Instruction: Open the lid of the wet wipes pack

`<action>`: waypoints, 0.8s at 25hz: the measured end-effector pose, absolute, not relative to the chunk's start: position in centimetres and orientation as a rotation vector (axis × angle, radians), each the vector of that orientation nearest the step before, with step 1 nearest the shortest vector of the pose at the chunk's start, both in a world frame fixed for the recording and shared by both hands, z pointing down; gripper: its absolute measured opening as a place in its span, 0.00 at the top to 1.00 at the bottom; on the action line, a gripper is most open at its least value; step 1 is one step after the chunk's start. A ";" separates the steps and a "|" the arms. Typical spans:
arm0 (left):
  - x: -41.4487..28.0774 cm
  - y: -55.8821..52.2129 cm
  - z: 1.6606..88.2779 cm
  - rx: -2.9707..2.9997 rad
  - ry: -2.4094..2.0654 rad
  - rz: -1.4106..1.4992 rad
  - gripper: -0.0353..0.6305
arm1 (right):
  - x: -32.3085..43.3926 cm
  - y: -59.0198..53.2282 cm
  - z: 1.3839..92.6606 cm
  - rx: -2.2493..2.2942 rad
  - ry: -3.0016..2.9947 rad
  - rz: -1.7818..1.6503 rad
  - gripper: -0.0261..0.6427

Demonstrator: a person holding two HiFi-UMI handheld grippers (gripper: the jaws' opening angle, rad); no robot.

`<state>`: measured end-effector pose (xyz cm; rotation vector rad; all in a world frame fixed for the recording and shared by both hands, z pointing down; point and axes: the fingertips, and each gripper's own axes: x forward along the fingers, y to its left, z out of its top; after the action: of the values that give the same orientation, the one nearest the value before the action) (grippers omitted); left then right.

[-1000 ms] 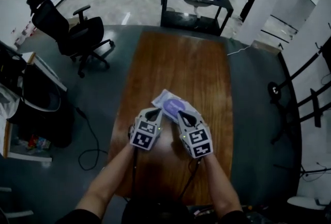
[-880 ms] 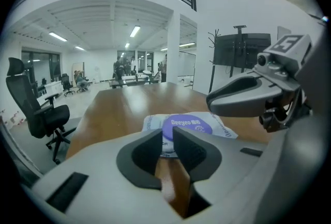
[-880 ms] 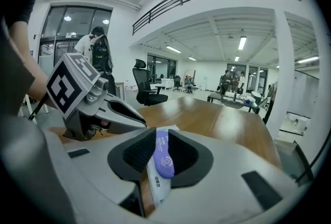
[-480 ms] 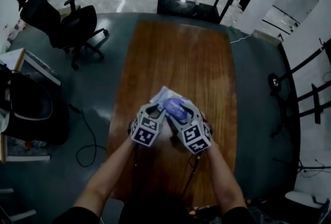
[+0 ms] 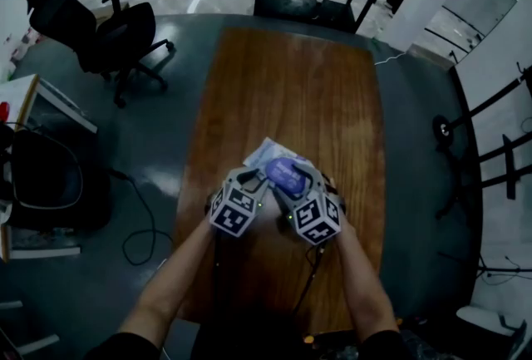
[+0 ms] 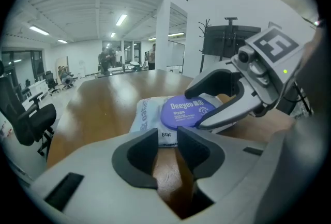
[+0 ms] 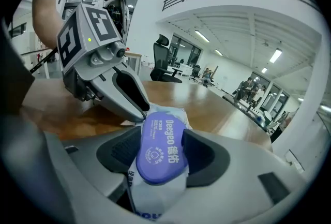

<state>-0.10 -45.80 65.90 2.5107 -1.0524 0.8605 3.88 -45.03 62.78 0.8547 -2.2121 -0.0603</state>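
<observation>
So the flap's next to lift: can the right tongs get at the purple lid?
Likely yes: the right tongs, which have just been opening, straddle the purple lid of the wet wipes pack; nothing covers it.

The wet wipes pack (image 5: 268,156) lies on the table (image 5: 291,84) inside the right hand-held gripper (image 7: 160,153), right of the left hand-held gripper (image 6: 167,140).

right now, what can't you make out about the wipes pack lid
- Tab and hinge of the lid: head view, too small; right gripper view, the right hand-held gripper, jaws just opened astride it, covers its edges.
- Near edge of the pack: left gripper view, mostly behind the left hand-held gripper, whose just-opened jaws hold nothing.
- Lid's small print: blurred in both gripper views.
</observation>
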 end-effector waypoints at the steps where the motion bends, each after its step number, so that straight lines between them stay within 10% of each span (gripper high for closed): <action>1: -0.1 -45.7 66.1 2.512 -1.045 0.884 0.76 | 3.9 -45.1 62.8 0.847 -2.202 -0.073 0.56; 20: 0.2 -45.6 67.3 2.459 -0.996 0.971 0.77 | 5.0 -45.6 63.5 0.769 -2.302 0.309 0.59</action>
<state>0.23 -45.64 67.33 2.4592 -0.9959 0.9708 4.97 -45.64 63.52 0.7686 -2.3017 0.3085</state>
